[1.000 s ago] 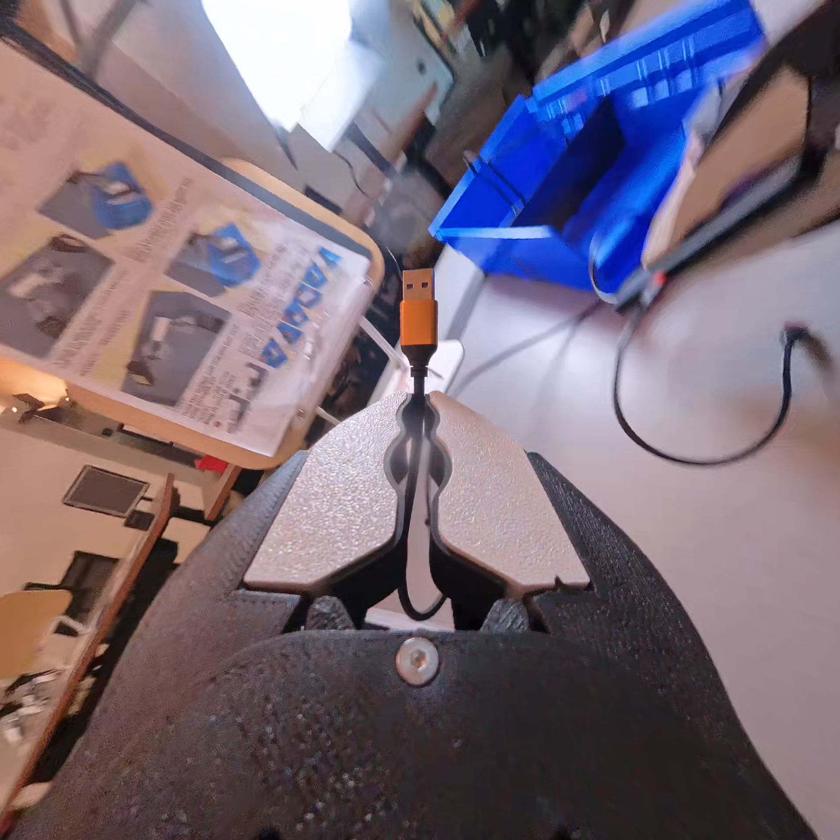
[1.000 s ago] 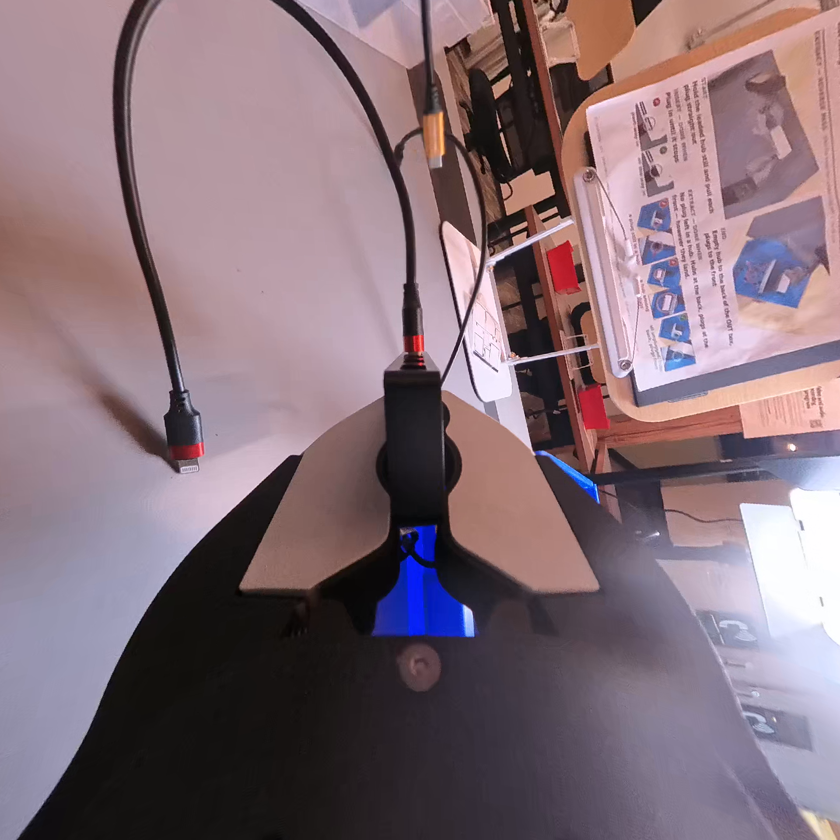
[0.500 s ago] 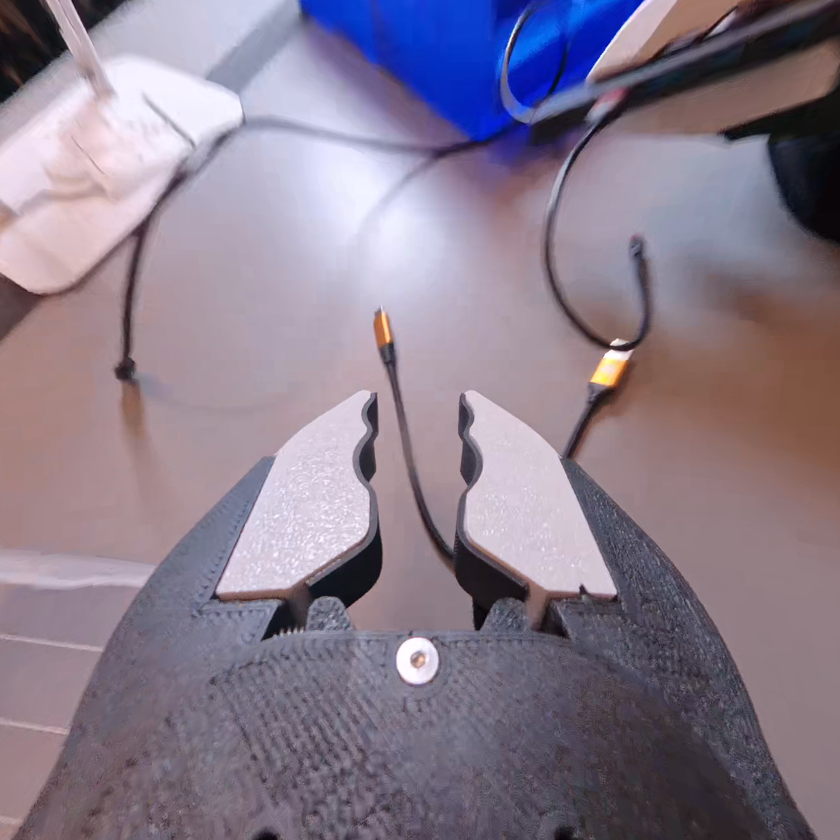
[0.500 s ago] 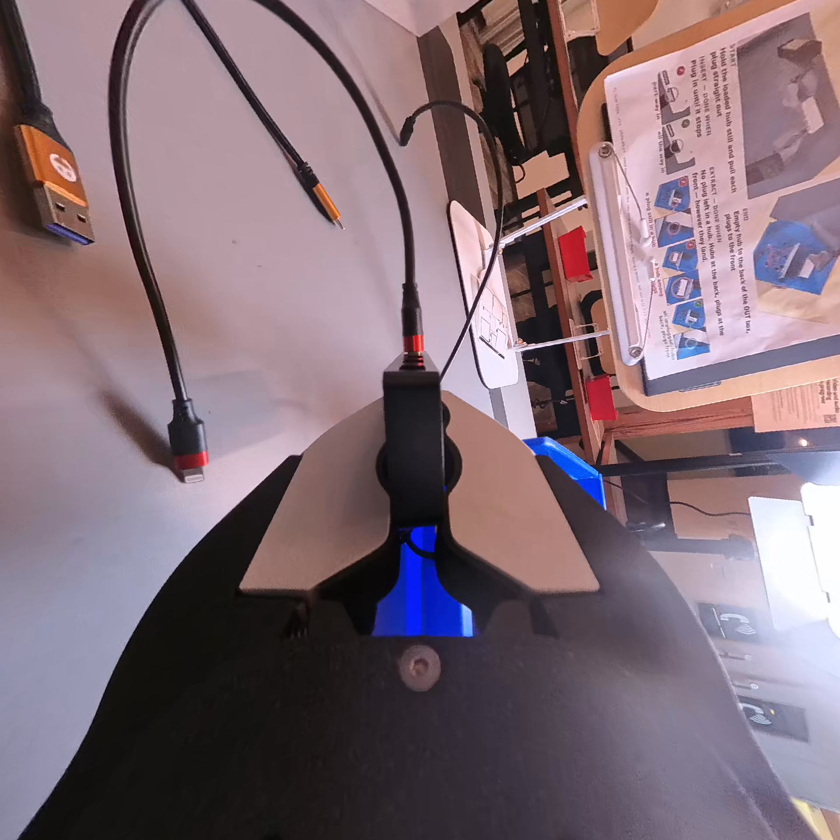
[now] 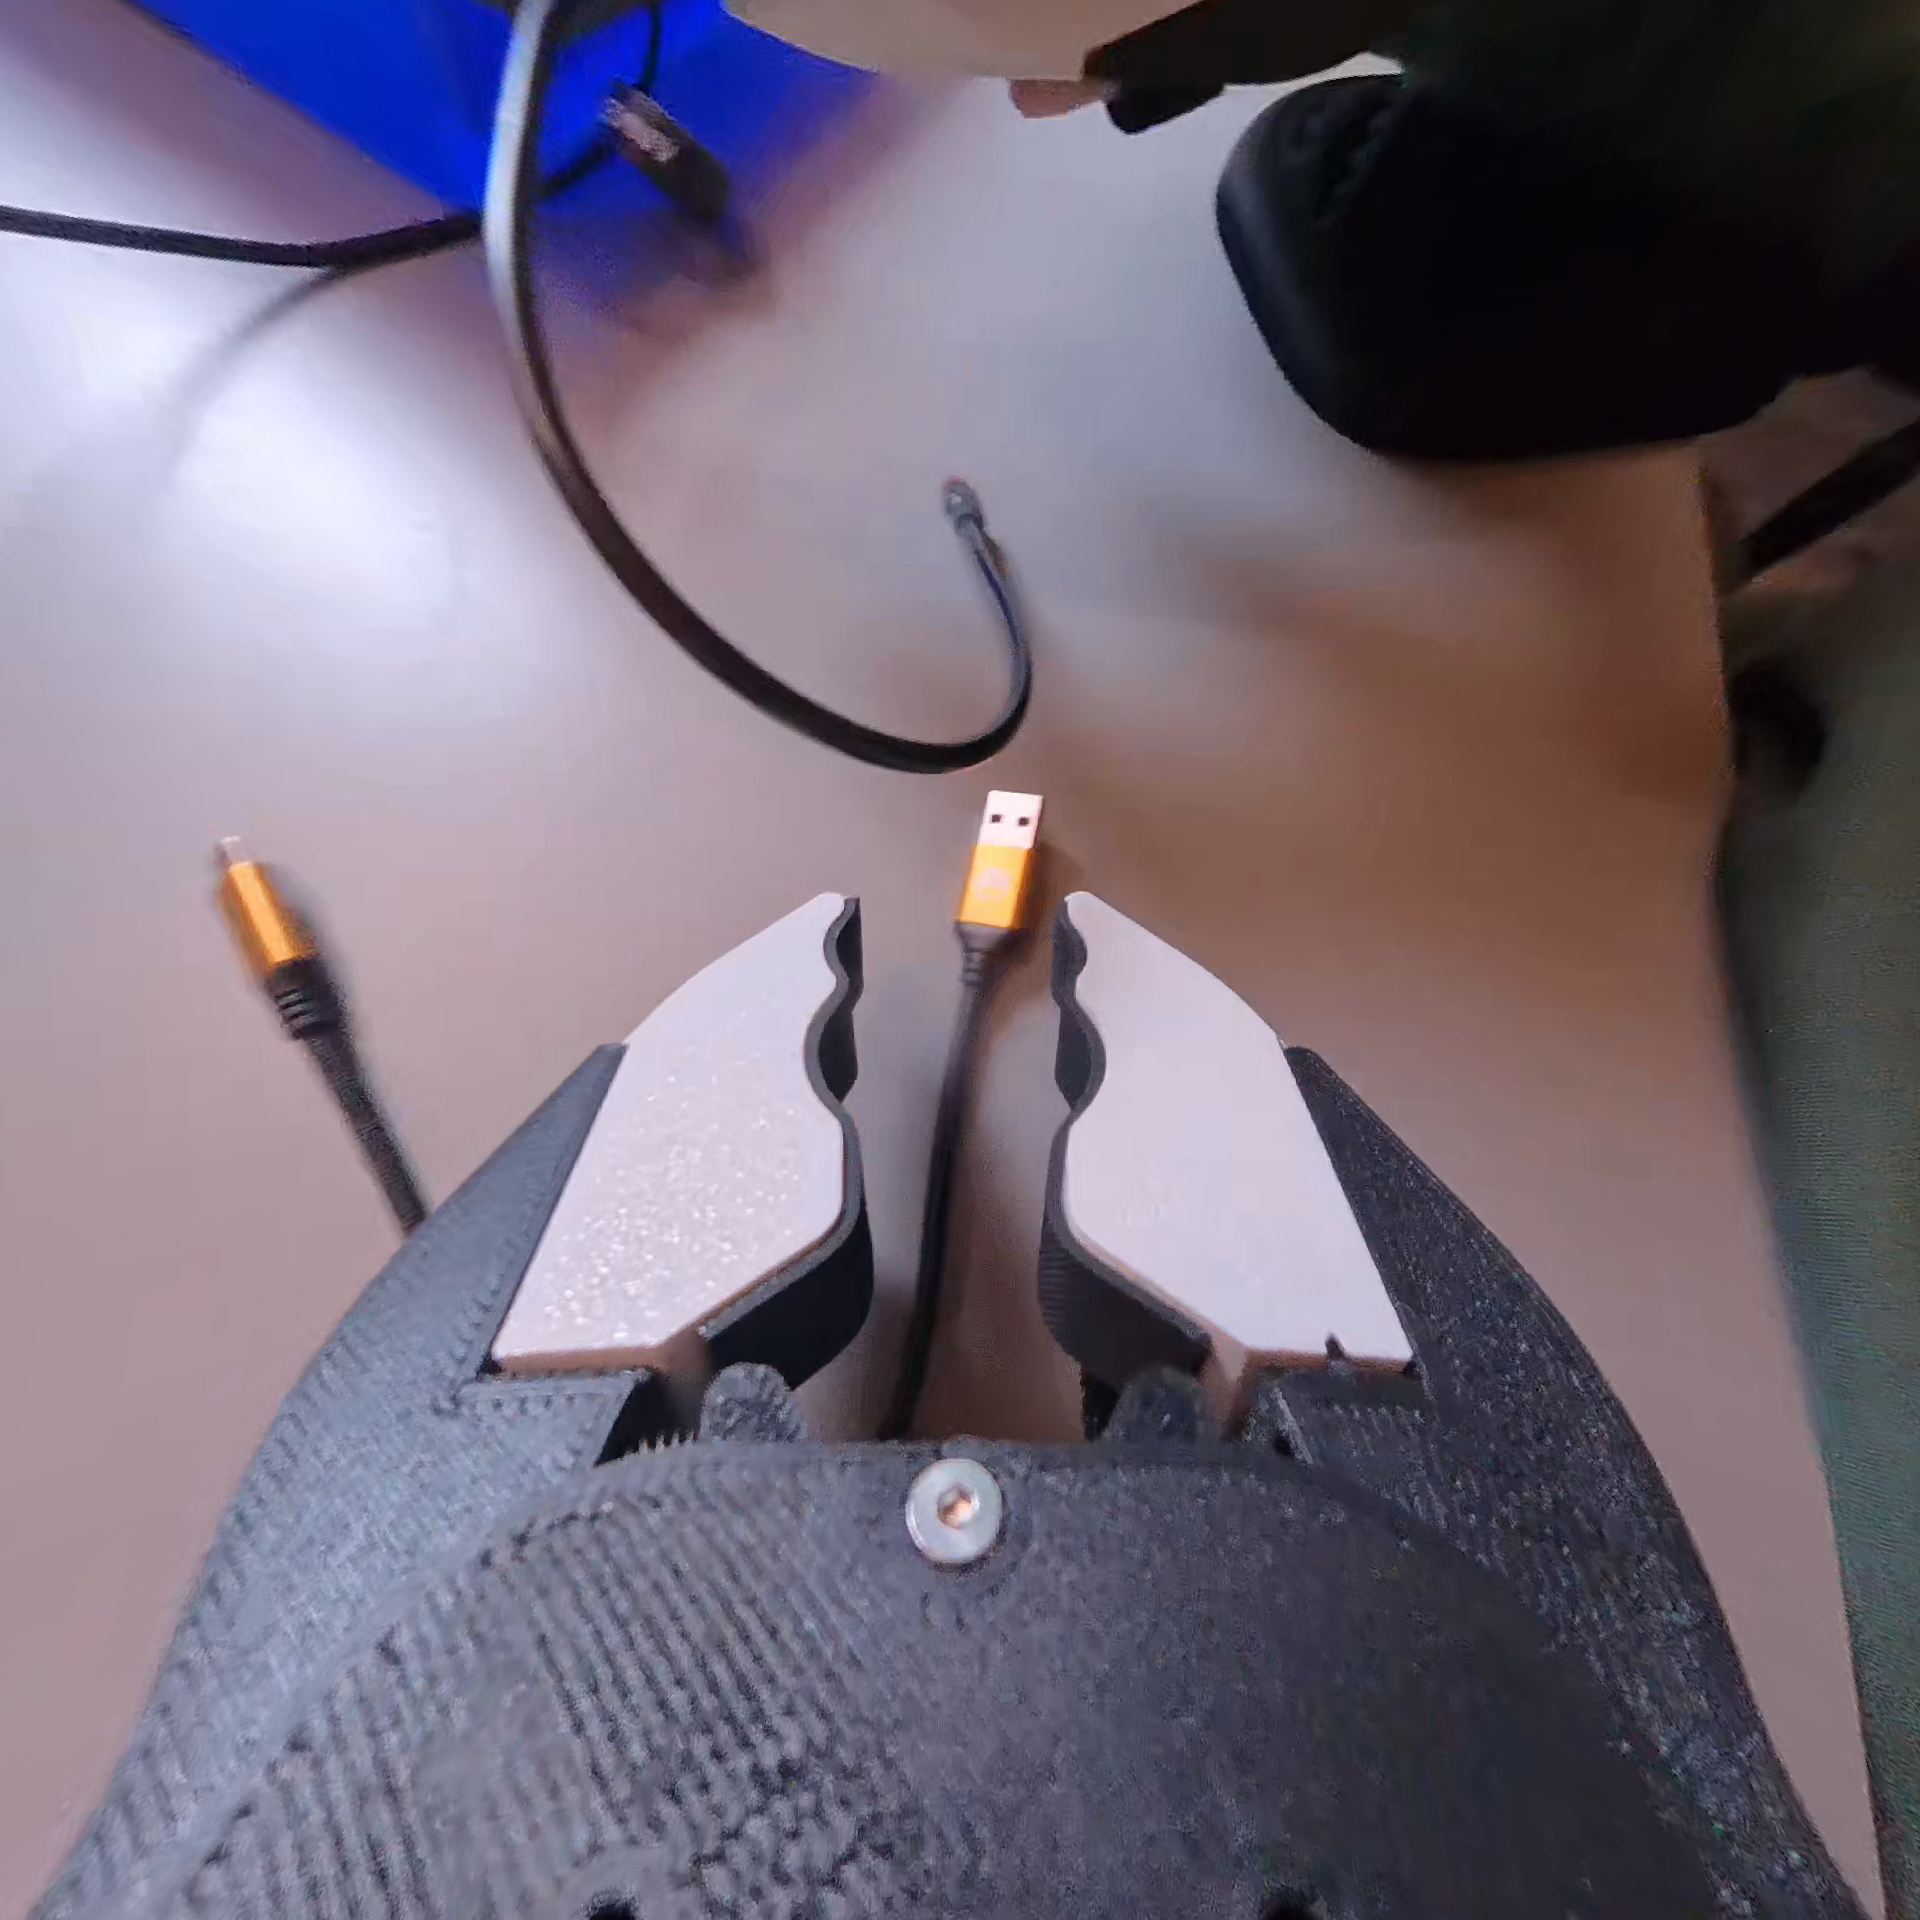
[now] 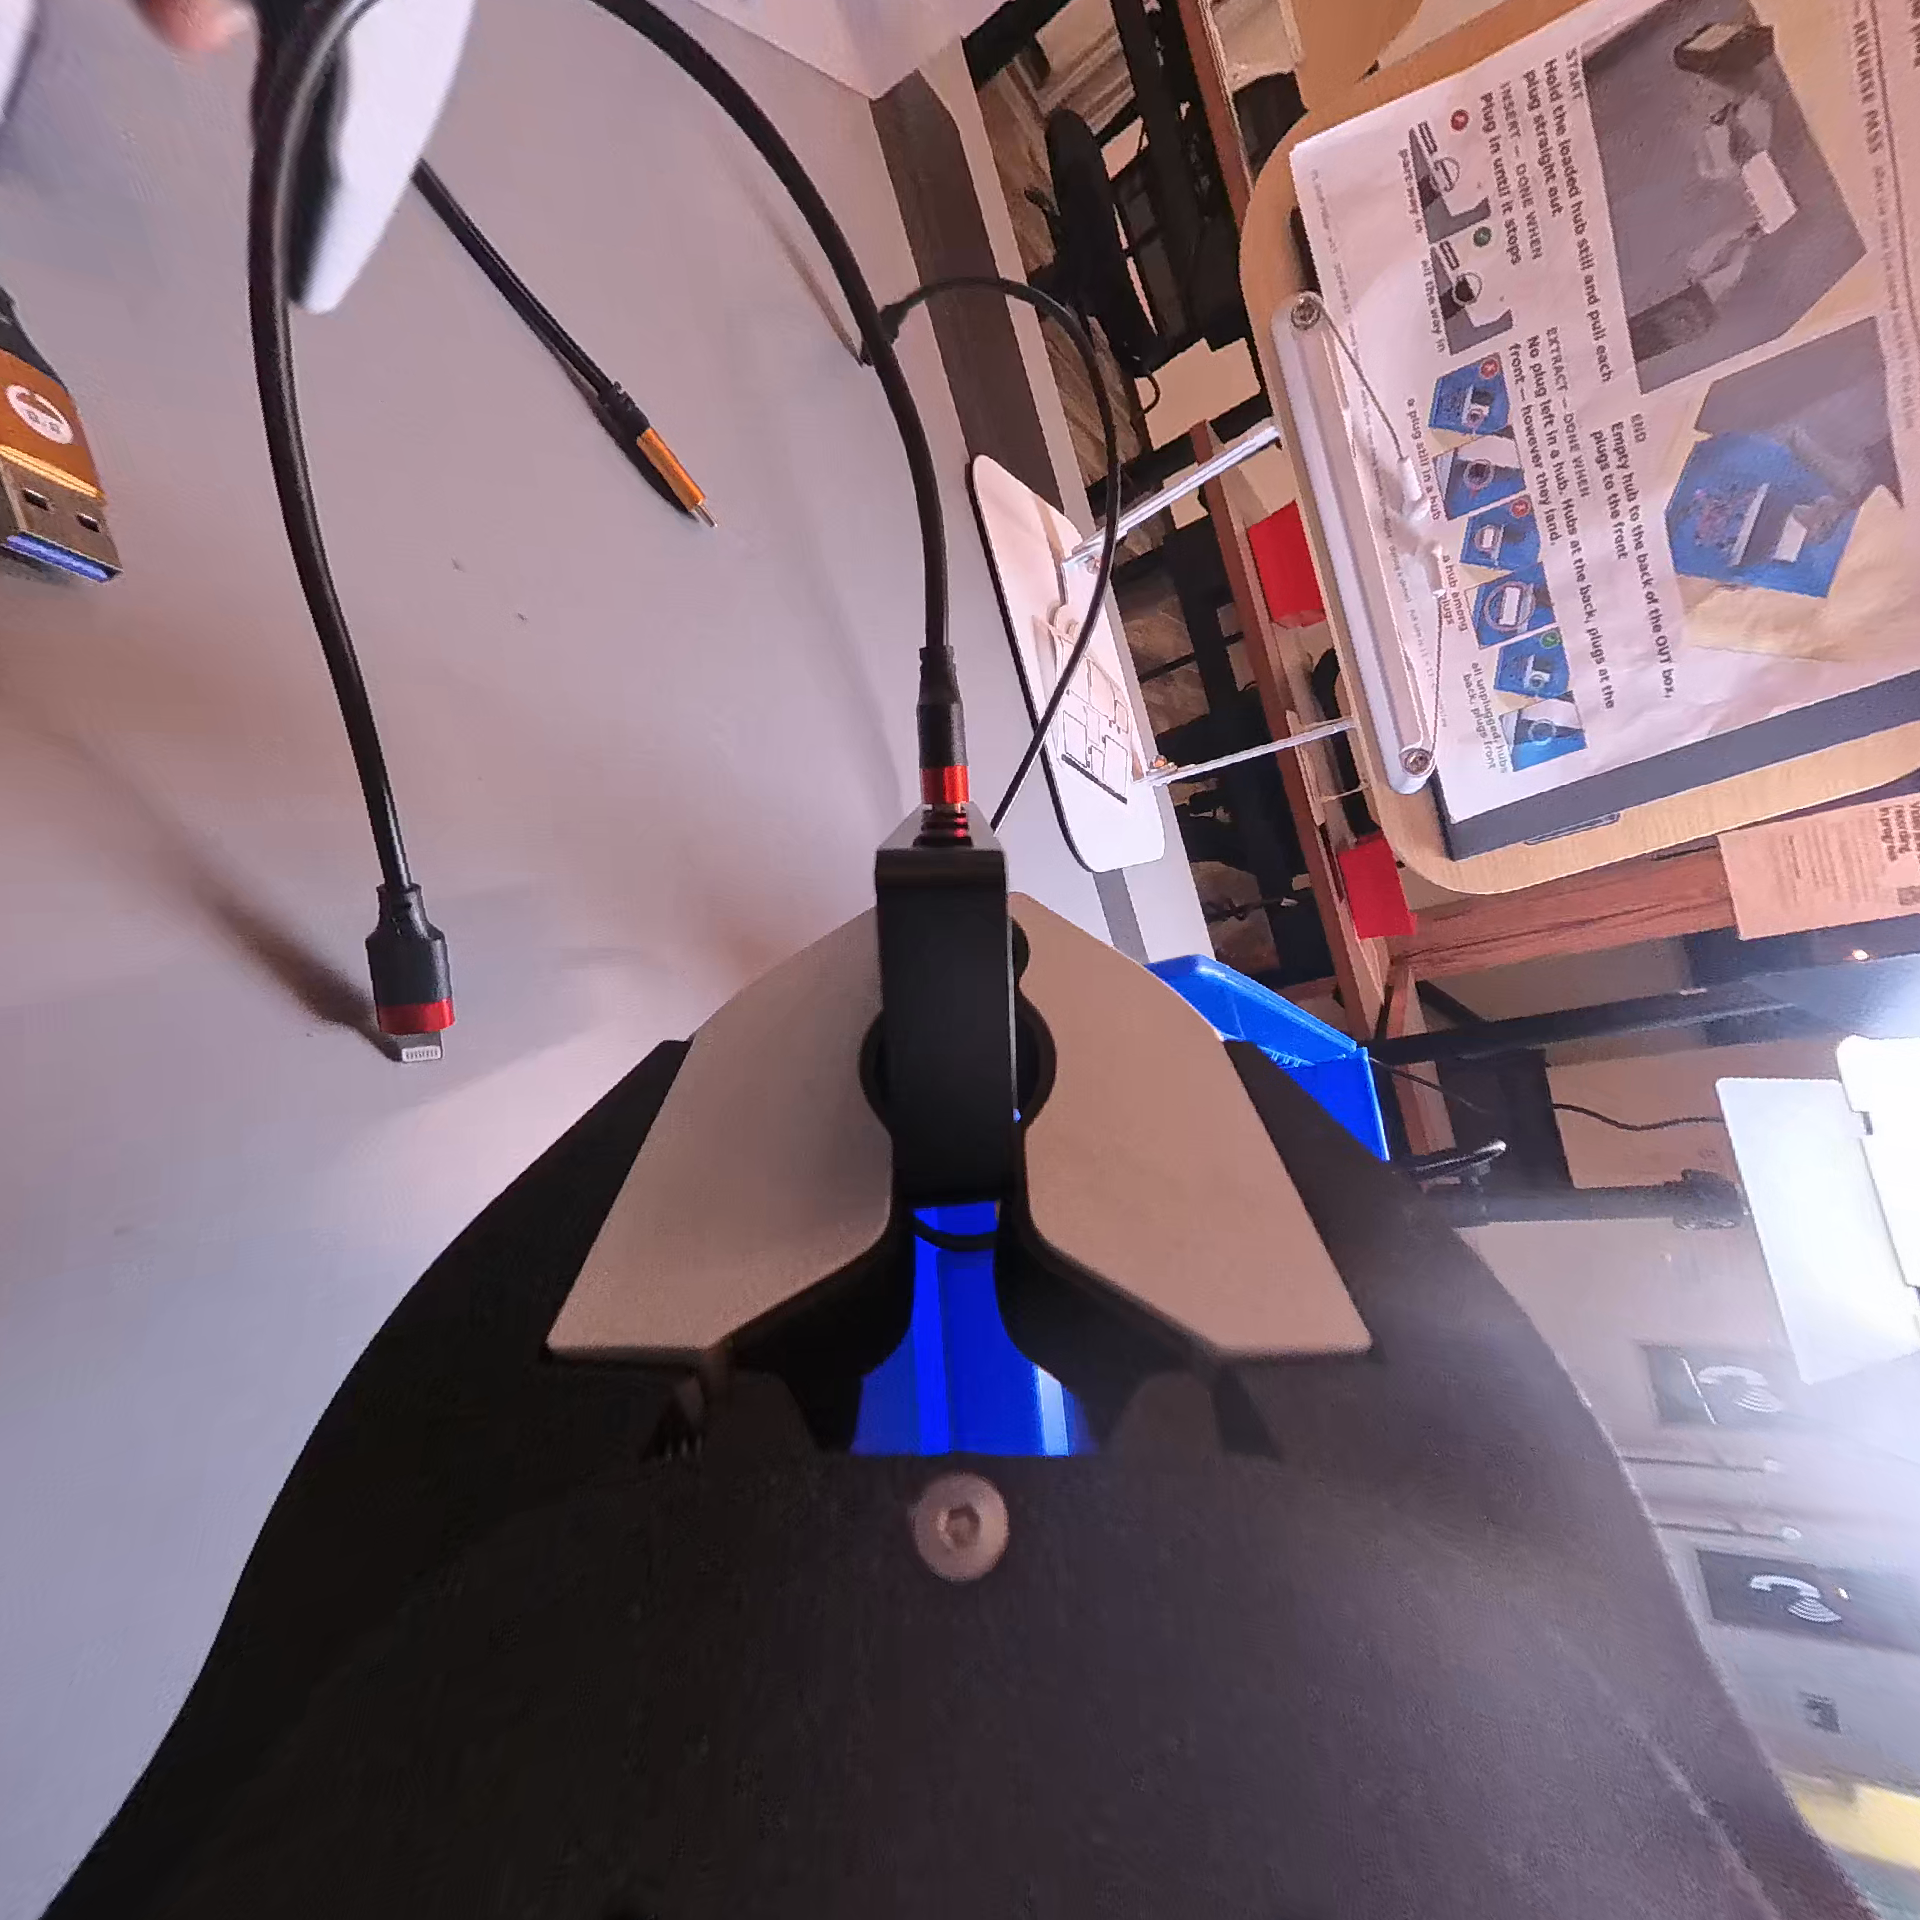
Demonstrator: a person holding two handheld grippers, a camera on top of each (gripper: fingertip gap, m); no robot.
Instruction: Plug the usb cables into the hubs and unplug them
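My left gripper [image 5: 958, 914] is open, low over the table. An orange USB-A plug [image 5: 1000, 873] lies on the table just ahead of the fingertips. Its black cable runs back between the fingers, and neither pad touches it. The cable's small orange plug [image 5: 260, 914] lies to the left. My right gripper [image 6: 943, 935] is shut on a black hub [image 6: 940, 997], held edge-on above the table. A black plug with a red ring [image 6: 940, 769] sits in the hub's front end. That cable's other red-ringed end [image 6: 410, 987] rests on the table. The orange USB-A plug also shows at the left edge of the right wrist view [image 6: 42, 457].
A blue bin [image 5: 416, 94] stands beyond the cables and also shows behind my right gripper [image 6: 1278, 1039]. A white stand [image 6: 1070, 675] sits at the table's edge. An instruction sheet on a board [image 6: 1610, 416] hangs beyond it. The right gripper's black body [image 5: 1558, 208] fills the upper right. My hands' fingertips stand some 15 cm from each other.
My left gripper was shut on the orange plug's cable, holding it in the air. It opened, the plug now lies on the table, and the gripper moved down over it. The right gripper kept hold of the hub.
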